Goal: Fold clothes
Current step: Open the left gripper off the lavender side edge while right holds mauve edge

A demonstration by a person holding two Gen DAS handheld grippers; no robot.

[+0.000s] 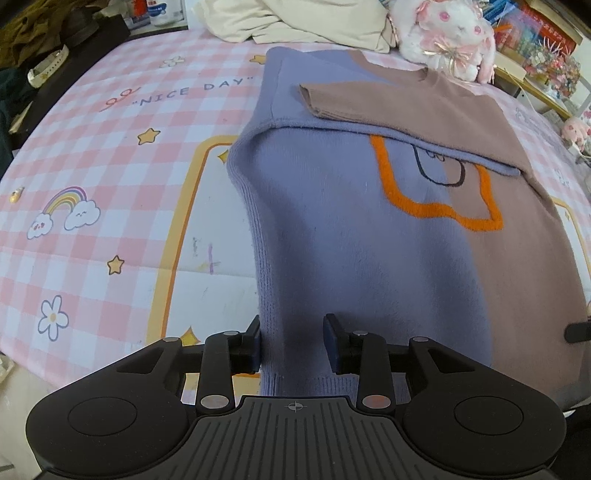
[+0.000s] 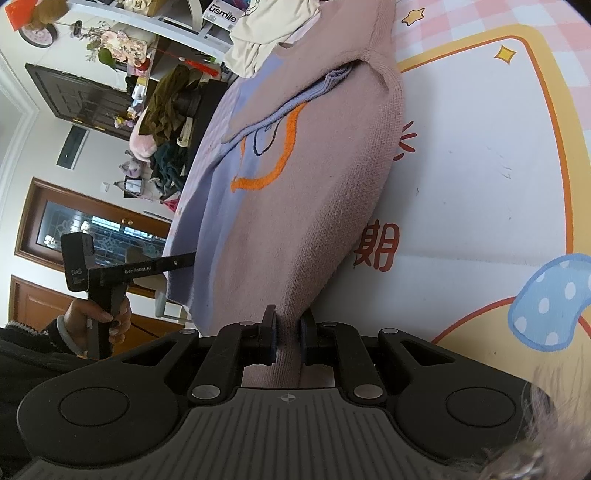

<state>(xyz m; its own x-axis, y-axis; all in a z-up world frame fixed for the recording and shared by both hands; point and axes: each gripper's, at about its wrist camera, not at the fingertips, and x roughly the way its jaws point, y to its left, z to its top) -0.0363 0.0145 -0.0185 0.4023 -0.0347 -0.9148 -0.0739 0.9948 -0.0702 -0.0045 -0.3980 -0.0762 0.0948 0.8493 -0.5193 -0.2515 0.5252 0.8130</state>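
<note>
A knit sweater (image 1: 351, 240), half lilac and half dusty pink with an orange outline on its front, lies on the pink checked play mat (image 1: 110, 166). Both sleeves are folded across its chest. My left gripper (image 1: 293, 341) stands open at the lilac corner of the hem, which lies between its spread fingers. In the right wrist view my right gripper (image 2: 287, 334) is shut on the pink corner of the sweater (image 2: 295, 203) hem. There the fabric is pinched between the pads and lifted slightly. A hand (image 2: 99, 317) holds the left gripper's handle at the left.
A white and pink plush rabbit (image 1: 447, 37) and a heap of cream clothes (image 1: 295, 22) sit beyond the sweater's collar. Books and boxes (image 1: 535, 37) line the far right. A dark cabinet with piled clothes (image 2: 170, 103) stands past the mat's left side.
</note>
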